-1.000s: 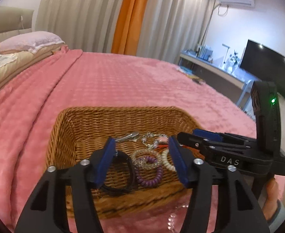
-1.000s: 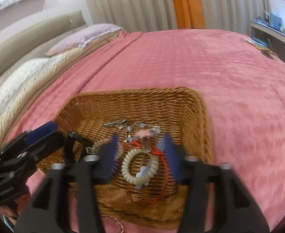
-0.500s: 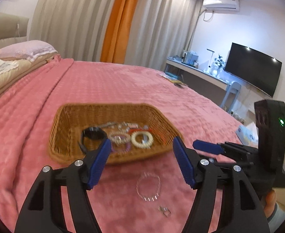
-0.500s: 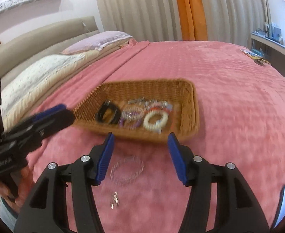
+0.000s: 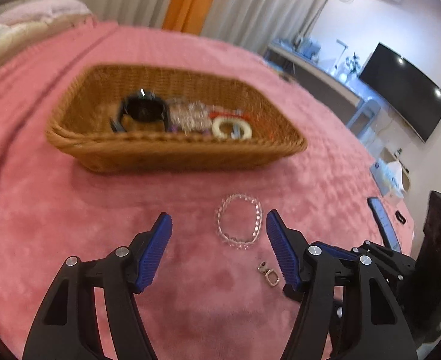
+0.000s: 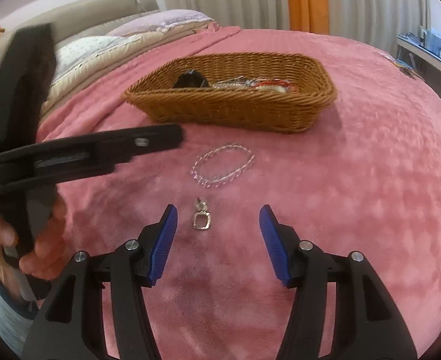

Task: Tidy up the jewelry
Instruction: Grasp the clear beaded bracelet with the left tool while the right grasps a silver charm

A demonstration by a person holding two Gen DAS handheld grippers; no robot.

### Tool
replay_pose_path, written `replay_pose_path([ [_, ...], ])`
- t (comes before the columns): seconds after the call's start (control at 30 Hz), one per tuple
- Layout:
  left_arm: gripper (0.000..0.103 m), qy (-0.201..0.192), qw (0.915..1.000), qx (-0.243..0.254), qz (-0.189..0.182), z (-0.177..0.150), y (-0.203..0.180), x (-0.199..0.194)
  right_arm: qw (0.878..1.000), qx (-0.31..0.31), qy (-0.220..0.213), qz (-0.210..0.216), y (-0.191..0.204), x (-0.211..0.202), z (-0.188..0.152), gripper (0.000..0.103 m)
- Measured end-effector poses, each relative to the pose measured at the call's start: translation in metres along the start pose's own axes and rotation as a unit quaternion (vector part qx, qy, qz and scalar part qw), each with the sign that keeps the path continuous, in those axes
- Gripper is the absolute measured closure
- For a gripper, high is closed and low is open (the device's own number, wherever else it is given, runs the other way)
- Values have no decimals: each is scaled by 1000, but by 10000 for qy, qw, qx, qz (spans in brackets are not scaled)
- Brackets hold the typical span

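A wicker basket (image 5: 172, 153) (image 6: 235, 111) sits on the pink bedspread and holds a black watch (image 5: 143, 111), a cream coil bracelet (image 5: 231, 127) and several other pieces. A clear bead bracelet (image 5: 240, 225) (image 6: 223, 165) lies on the blanket in front of it. A small silver earring (image 5: 268, 274) (image 6: 201, 217) lies nearer still. My left gripper (image 5: 218, 234) is open and empty, with the bracelet between its fingertips. My right gripper (image 6: 217, 225) is open and empty, with the earring just inside its left finger (image 6: 163, 246). The left gripper also shows in the right wrist view (image 6: 100, 147).
Pillows (image 6: 100, 48) lie at the bed's head on the left. A desk and a dark television (image 5: 403, 90) stand beyond the bed on the right. A phone (image 5: 382, 222) lies near the bed's right edge.
Both grippers have pulled back from above the basket and dropped low over the blanket in front of it. The loose bracelet and earring have come into view between the fingers.
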State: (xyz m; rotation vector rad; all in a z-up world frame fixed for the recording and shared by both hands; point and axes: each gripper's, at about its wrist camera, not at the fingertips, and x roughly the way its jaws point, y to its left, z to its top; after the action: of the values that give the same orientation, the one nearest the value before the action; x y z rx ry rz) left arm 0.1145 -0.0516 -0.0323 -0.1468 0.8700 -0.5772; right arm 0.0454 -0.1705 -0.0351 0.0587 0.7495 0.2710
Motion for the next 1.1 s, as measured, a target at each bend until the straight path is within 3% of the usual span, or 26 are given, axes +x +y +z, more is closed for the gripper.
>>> replay_pose_path([
  [0.07, 48, 118, 9999, 19, -49, 2, -1, 11, 10000, -72, 68, 9, 3, 5, -3, 50],
  [0.17, 49, 209, 9998, 36, -68, 6, -3, 26, 9998, -147, 144, 51, 7, 11, -6, 51],
  [0.33, 50, 328, 9994, -19, -127, 11, -5, 39, 9994, -254, 227, -40, 12, 19, -3, 65],
  [0.5, 59, 484, 9988, 34, 23, 10, -7, 49, 9987, -350, 295, -212, 17, 27, 1, 66],
  [0.63, 85, 517, 9982, 133, 279, 9, -10, 53, 9975, -531, 293, -373, 23, 27, -1, 76],
  [0.7, 97, 512, 9981, 163, 306, 8, -10, 52, 9971, -598, 285, -369, 24, 27, -2, 86],
  [0.77, 97, 490, 9981, 147, 339, 6, -9, 48, 9969, -614, 288, -403, 23, 23, -3, 90],
  [1.1, 97, 252, 9975, -107, 645, -26, 19, -7, 9968, -211, 248, -729, 5, 8, -11, 90],
])
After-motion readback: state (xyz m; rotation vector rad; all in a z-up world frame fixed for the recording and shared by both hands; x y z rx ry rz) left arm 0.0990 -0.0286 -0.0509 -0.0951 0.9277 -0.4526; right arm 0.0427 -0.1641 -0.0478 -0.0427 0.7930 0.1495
